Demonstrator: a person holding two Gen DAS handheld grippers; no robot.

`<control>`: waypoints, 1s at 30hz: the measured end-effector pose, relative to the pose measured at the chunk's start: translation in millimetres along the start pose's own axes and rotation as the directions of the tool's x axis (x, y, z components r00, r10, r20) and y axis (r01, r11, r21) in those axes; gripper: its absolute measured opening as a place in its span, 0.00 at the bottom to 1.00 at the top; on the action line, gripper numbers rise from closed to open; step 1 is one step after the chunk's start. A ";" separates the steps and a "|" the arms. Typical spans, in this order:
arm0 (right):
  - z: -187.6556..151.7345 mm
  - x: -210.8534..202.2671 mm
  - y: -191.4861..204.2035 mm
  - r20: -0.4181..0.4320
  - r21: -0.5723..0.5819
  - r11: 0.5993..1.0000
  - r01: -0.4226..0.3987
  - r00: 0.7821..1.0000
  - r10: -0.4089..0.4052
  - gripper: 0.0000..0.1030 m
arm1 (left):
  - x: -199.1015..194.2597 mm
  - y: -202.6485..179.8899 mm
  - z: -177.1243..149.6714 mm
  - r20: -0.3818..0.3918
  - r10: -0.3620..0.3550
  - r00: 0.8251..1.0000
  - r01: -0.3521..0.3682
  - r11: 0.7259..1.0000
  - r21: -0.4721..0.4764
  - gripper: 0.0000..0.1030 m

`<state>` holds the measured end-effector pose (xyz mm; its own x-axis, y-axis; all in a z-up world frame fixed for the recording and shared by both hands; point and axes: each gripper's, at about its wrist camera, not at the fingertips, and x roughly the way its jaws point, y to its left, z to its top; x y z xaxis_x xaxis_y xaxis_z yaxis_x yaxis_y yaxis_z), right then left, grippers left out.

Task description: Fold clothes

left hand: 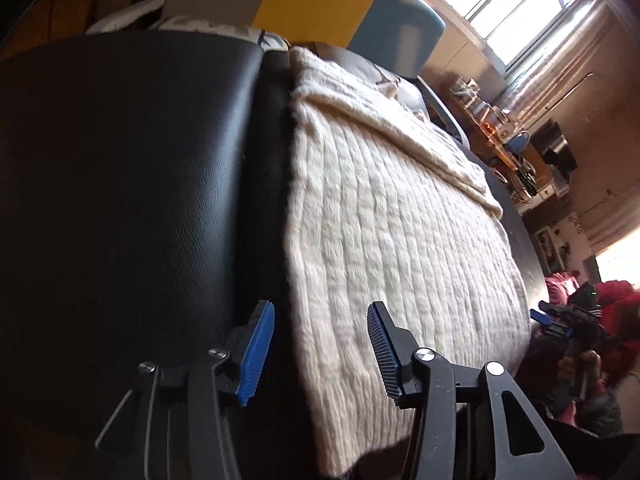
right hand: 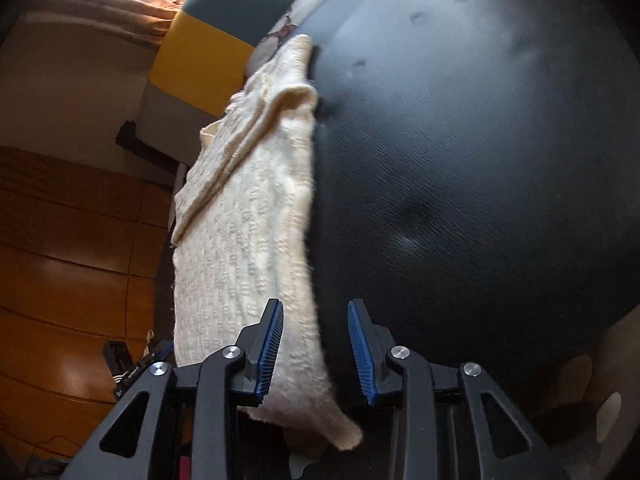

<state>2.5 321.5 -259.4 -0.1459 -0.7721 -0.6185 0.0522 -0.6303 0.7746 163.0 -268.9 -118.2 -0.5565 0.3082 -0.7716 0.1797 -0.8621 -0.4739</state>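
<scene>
Now, both grippers' fingers spread — cream sweater (left hand: 400,232) edge between; black cushion (right hand: 480,160) beside.

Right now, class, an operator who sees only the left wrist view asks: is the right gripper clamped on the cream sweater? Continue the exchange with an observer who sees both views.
Observer: No. The right gripper is open, and the cream sweater has its near edge between the fingers.
Operator: What is beside that edge?
Observer: Bare black surface, with small dents in it.
Operator: And on the sweater's other side?
Observer: A wooden floor shows beyond it.
</scene>
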 end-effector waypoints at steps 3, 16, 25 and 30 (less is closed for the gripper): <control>-6.6 13.0 -0.8 -0.070 0.013 0.995 -0.096 0.993 0.097 0.34 | 2.1 4.3 -10.6 -0.018 -0.024 1.000 0.024 1.000 -0.019 0.53; -26.6 63.6 33.9 -0.196 -0.117 0.978 -0.173 0.969 0.148 0.33 | 3.1 -3.6 -27.8 -0.002 -0.055 0.998 0.055 0.998 0.044 0.61; -28.2 67.5 40.3 -0.171 -0.218 0.968 -0.127 0.981 0.091 0.18 | 12.6 -21.4 -29.3 -0.015 -0.009 1.000 0.011 0.996 0.094 0.08; -27.5 66.9 47.7 -0.159 -0.244 0.968 -0.049 0.987 0.010 0.11 | 19.6 -18.2 -27.5 -0.036 -0.028 0.999 0.029 0.999 0.026 0.07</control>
<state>22.4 237.5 -267.5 0.0133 -0.7814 -0.6239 0.2989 -0.5923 0.7482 171.2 -236.1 -136.3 -0.5321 0.3466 -0.7724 0.1420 -0.8629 -0.4851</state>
